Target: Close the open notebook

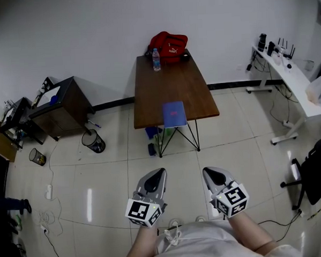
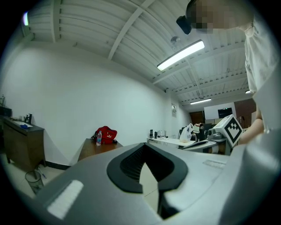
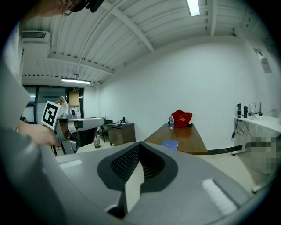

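A blue notebook with a pink label lies flat near the front edge of the brown table, its cover facing up. It is a small blue patch in the right gripper view. Both grippers are held low in front of the person, well short of the table, over the tiled floor. My left gripper has its jaws together with nothing in them. My right gripper also looks shut and empty. Each gripper appears in the other's view.
A red bag and a water bottle stand at the table's far end. A dark cabinet and a bin are at the left. A white desk and an office chair are at the right.
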Demonstrator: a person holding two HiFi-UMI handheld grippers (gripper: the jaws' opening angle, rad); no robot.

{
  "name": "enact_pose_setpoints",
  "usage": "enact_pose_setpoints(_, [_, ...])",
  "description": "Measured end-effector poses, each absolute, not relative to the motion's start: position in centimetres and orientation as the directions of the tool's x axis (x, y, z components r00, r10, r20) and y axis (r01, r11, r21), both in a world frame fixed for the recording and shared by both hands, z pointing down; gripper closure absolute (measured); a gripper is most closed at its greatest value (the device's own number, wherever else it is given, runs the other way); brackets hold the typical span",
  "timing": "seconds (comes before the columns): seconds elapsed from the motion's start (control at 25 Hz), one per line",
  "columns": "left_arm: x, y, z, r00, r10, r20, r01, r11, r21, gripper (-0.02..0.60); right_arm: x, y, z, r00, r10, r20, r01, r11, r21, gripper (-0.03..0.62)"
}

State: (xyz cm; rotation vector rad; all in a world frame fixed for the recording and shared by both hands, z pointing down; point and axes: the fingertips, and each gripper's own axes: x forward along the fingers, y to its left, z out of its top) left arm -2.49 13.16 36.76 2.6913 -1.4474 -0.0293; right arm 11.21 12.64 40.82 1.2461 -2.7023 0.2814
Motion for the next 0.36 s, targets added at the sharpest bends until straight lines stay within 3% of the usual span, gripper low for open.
enact_pose_setpoints(0.36, [-2.49, 13.24, 37.13, 0.551, -0.834, 0.037, -0.833, -0.547, 0.076, 0.575, 11.24, 12.89, 41.05, -0.644, -0.733, 0.219, -0.763, 0.637, -0.112, 0.588])
